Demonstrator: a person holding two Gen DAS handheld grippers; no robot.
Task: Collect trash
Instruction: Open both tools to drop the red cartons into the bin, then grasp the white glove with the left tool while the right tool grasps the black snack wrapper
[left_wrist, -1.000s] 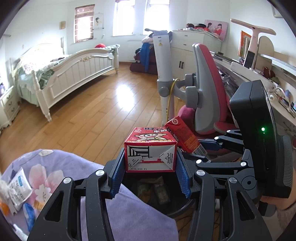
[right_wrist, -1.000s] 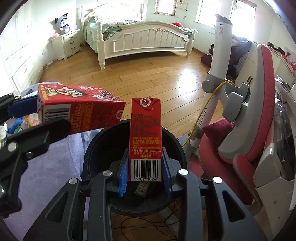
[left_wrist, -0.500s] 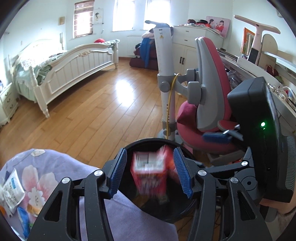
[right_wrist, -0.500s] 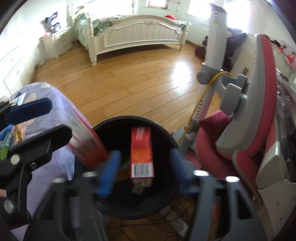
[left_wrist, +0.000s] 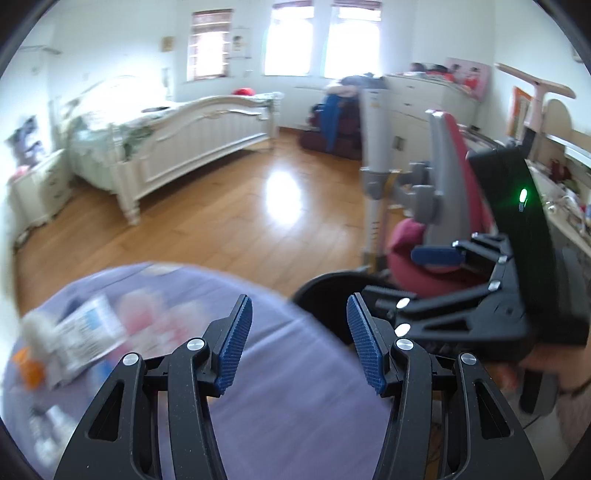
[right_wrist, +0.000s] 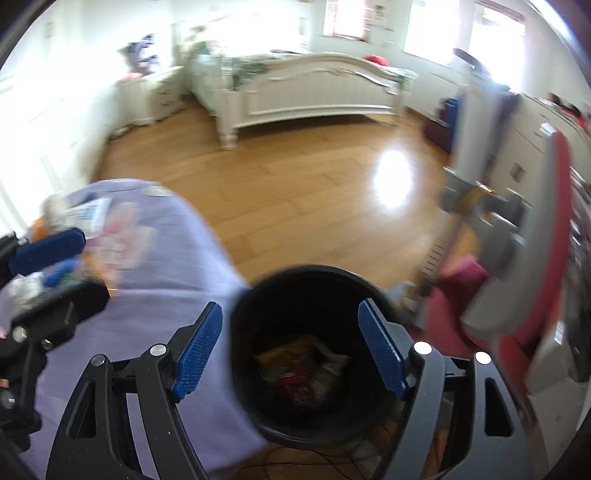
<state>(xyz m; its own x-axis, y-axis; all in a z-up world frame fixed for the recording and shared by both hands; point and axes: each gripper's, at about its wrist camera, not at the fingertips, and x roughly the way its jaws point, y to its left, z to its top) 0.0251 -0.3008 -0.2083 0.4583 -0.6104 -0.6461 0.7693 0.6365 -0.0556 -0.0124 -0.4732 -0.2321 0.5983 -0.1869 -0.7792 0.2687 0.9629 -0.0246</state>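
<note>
The black trash bin (right_wrist: 310, 275) stands on the floor beside a table with a purple flowered cloth (right_wrist: 177, 295). Red cartons and wrappers (right_wrist: 301, 371) lie in its bottom. My right gripper (right_wrist: 290, 347) hangs open above the bin mouth with nothing between its blue pads. My left gripper (left_wrist: 301, 343) is open and empty over the purple cloth (left_wrist: 280, 398), left of the bin (left_wrist: 325, 291). Blurred on the cloth's left end are a white packet (left_wrist: 86, 332) and other small litter (left_wrist: 29, 369). Each wrist view shows the other gripper: the right gripper (left_wrist: 410, 275) and the left gripper (right_wrist: 55, 277).
A red and grey desk chair (left_wrist: 454, 177) and a white pole stand (left_wrist: 373, 155) stand just right of the bin. Cables (right_wrist: 325, 461) run on the floor under it. A white bed (left_wrist: 192, 147) is across the wooden floor (left_wrist: 207, 229).
Both grippers opened and let go of their red cartons, which fell into the bin. The left gripper then swung left over the purple cloth, and the right gripper rose a little.
</note>
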